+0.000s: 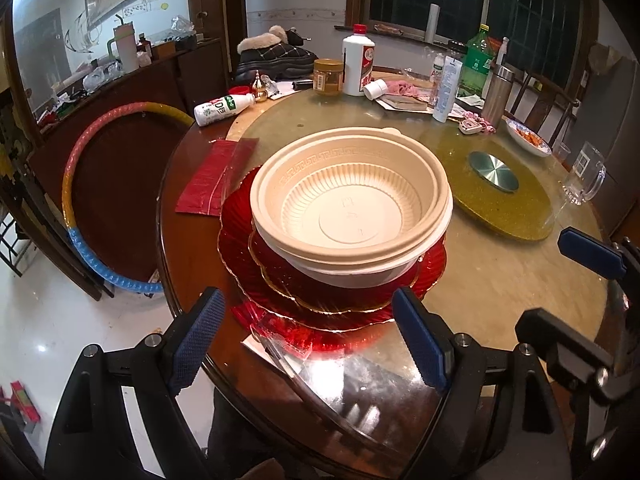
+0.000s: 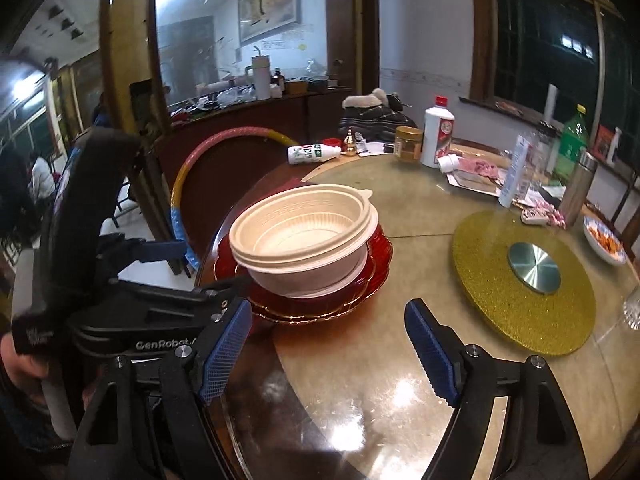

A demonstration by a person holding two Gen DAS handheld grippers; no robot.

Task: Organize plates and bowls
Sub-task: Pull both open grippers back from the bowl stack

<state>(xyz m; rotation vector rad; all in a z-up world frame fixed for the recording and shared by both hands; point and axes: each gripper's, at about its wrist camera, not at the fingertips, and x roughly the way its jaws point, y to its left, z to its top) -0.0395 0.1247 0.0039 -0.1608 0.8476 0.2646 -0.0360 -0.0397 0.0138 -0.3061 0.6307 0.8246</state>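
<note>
A big round table (image 1: 500,264) with a shiny glass top fills the room's middle. Behind it are dark windows, a long brown cabinet and a picture on the wall. A striped hoop (image 1: 86,184) leans on a chair beside the table. A gold glitter turntable (image 2: 524,280) lies flat on the table, and bottles, a jar and a clear mug (image 1: 584,178) stand farther back.

Near the table's edge sit the red plates (image 1: 332,304), stacked one on another. On top of them sit the cream bowls (image 1: 352,200), one inside the other, standing upright.

The left gripper (image 1: 308,336) has its jaws spread wide. They hold nothing. It hovers just in front of the red plates, pointing at the stack.

The right gripper (image 2: 328,348) also has its jaws spread wide and holds nothing. It hovers over the bare table, to the right of the stack and a bit apart from it. The left gripper shows at its left side, close to the plates.
</note>
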